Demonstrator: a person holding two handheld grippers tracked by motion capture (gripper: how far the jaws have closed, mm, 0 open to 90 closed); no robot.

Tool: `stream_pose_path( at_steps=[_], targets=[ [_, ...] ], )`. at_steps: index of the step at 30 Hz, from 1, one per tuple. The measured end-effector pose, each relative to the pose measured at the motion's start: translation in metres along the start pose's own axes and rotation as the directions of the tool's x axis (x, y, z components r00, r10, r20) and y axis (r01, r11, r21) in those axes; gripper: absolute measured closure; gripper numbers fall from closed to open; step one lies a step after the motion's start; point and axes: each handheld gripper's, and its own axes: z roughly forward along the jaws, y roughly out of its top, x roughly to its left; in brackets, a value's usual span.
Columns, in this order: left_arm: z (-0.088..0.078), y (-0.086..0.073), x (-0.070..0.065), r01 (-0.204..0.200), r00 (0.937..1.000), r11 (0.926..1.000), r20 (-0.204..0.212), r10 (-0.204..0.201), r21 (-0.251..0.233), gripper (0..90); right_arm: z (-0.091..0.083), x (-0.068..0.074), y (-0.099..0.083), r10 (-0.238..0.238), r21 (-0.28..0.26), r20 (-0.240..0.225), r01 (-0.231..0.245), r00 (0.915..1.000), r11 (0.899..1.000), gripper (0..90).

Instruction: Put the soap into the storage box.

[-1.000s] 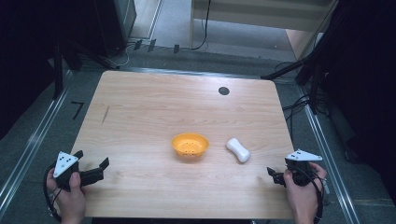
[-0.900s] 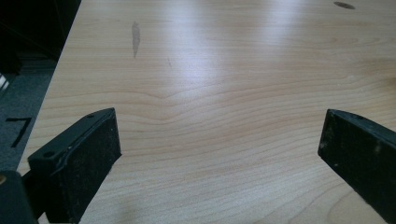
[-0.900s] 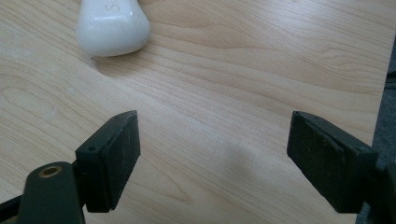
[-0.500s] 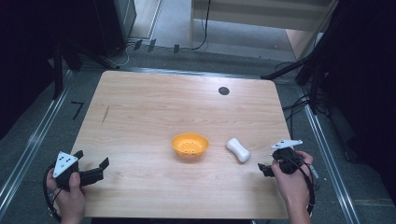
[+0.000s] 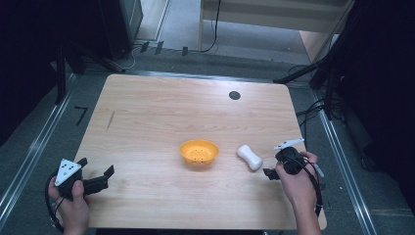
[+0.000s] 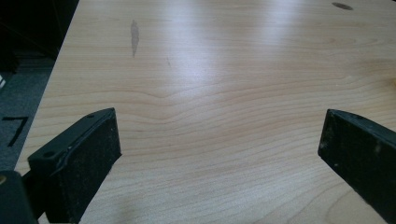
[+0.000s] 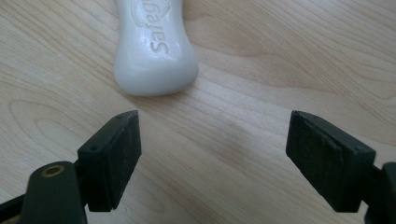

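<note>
A white bar of soap lies on the wooden table, just right of a small orange bowl. In the right gripper view the soap lies just beyond the open jaws, toward their left side, with nothing between the pads. My right gripper is held low by a hand, close to the soap's near right end. My left gripper rests at the table's near left corner, jaws wide apart over bare wood.
A dark round hole sits near the table's far edge. A thin dark streak marks the wood at the left. Metal rails run along both sides of the table, with cables on the floor beyond.
My right gripper has moved left and a little away from me, from the table's right edge up to the soap. The left gripper has stayed where it was.
</note>
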Motion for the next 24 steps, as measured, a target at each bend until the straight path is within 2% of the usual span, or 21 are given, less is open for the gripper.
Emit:
stream_pose_path(
  at_steps=[20, 24],
  targets=[
    [0.000, 0.000, 0.001, 0.006, 1.0000, 1.0000, 0.007, -0.006, 0.007, 0.0, 0.006, 0.012, 0.028, -0.031, 0.017, -0.015, 0.031, 0.9994, 0.999, 19.8],
    [0.001, 0.000, 0.001, 0.005, 0.9999, 1.0000, 0.010, -0.005, 0.008, 0.0, 0.008, 0.015, 0.035, -0.040, 0.022, -0.015, 0.040, 0.9991, 0.999, 17.4]
  ],
)
